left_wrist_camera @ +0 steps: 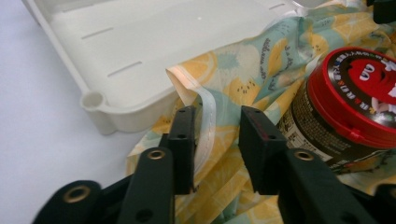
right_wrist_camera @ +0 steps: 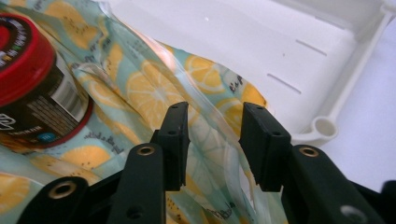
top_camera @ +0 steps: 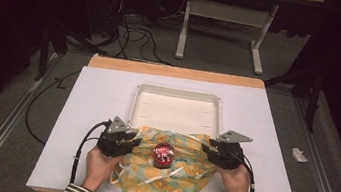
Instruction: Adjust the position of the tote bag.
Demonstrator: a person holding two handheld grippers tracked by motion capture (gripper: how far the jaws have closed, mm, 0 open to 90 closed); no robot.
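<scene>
The lemon-print cloth bag (top_camera: pixel 162 173) lies at lower centre of the counter (top_camera: pixel 93 95), its top edge draped over the near rim of the empty white tray (top_camera: pixel 178 94). A red-lidded jar (top_camera: pixel 163 154) stands on the bag. Judged stage: early; nothing is lifted. The left tool (left_wrist_camera: pixel 215 140) and right tool (right_wrist_camera: pixel 212 140) stand part-open, each straddling a bag corner without pinching it.

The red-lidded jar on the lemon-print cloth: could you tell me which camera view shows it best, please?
The high view: the red-lidded jar is whole there, standing on the lemon-print cloth between both grippers. The left gripper view is closer and shows its lid print and label, but cuts it off at the right edge. The right gripper view catches part of it at the left edge.
</scene>
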